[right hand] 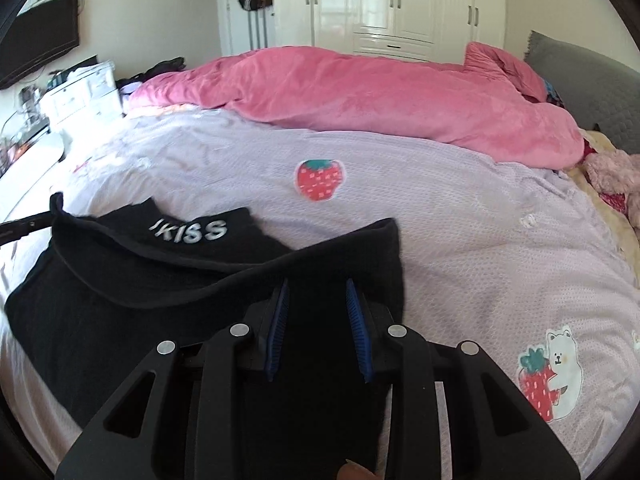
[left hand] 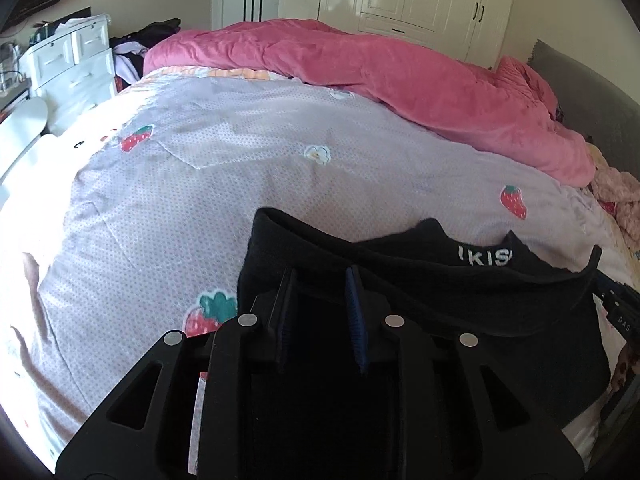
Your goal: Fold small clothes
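A black garment (right hand: 132, 300) with white "IKISS" lettering on its band lies on the bed, on a lilac sheet (right hand: 440, 220) printed with strawberries and a bear. One edge of it is doubled over, so the lettered band shows behind the fold.

The left gripper (left hand: 320, 284) has the garment's left side between its fingers (left hand: 354, 292); black cloth fills the narrow gap and the blue pads look pressed on it. The right gripper (right hand: 318, 292) has the right side in the same way, its fingers (right hand: 352, 300) closed on dark fabric. Both grippers tilt down toward the bed, and each one's tip shows at the far edge of the other's view.

A pink duvet (left hand: 400, 76) is bunched along the far side of the bed, with a grey headboard (right hand: 592, 84) on the right. Beyond stand white wardrobes (right hand: 400, 0), a white drawer unit (left hand: 72, 64) on the left, and a dark screen (right hand: 40, 44) on the wall.
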Demonstrator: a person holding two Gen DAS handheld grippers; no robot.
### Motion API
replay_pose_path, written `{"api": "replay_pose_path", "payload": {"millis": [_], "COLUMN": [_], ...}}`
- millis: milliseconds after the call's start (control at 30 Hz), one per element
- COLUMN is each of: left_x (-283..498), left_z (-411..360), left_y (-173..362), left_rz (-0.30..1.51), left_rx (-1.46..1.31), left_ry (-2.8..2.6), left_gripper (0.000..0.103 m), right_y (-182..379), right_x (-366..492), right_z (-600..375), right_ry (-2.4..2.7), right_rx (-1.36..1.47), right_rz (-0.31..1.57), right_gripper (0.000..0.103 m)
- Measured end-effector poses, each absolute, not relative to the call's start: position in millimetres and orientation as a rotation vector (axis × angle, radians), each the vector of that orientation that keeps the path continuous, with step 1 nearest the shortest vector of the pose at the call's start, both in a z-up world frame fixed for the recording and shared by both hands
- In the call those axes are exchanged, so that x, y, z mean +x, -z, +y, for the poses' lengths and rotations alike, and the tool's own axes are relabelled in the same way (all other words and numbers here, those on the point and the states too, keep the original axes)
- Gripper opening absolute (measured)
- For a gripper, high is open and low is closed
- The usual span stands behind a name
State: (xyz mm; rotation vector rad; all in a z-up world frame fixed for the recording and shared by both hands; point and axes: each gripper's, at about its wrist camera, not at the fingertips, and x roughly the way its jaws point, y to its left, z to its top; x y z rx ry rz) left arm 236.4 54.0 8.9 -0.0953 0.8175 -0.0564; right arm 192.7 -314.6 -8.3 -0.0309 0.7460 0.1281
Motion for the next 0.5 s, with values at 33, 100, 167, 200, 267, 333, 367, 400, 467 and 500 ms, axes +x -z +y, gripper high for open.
{"api": "replay_pose_path", "payload": {"millis": [33,100,167,200,267,333,367,400,467,500], "left_x": [239,240,239,237,233,227,224,220,212,209], "left_z": [57,66,78,82,92,99,101,102,103,103], "left_y": [-11,-15,-17,-17,-13,-8,-5,-3,3,5], "left_rz": [0.813,0.801,0.79,0.788,0.791,0.799,0.802,0.802,0.805,0.805], "left_rx": [-0.106,-0.136,-0.172,-0.183,-0.209,-0.233,-0.237,-0.234,-0.224,-0.221], "left_ry": [0.051,0.039,0.025,0.02,0.009,0.008,0.008,0.007,0.01,0.009], "left_gripper": [0.02,0.026,0.027,0.027,0.027,0.027,0.027,0.027,0.031,0.036], "right_y": [8,9,10,11,12,12,12,12,12,13], "right_x": [195,197,196,195,192,188,185,183,176,174], "right_z": [-320,-328,-334,-337,-343,-349,-352,-353,-358,-360], "right_ry": [-0.114,-0.094,-0.08,-0.071,-0.057,-0.045,-0.042,-0.041,-0.038,-0.037], "right_rx": [-0.011,0.011,0.024,0.028,0.048,0.075,0.087,0.095,0.116,0.122], "right_rz": [0.747,0.749,0.743,0.742,0.741,0.737,0.734,0.731,0.728,0.729], "right_gripper": [0.028,0.028,0.028,0.028,0.028,0.029,0.029,0.029,0.031,0.032]}}
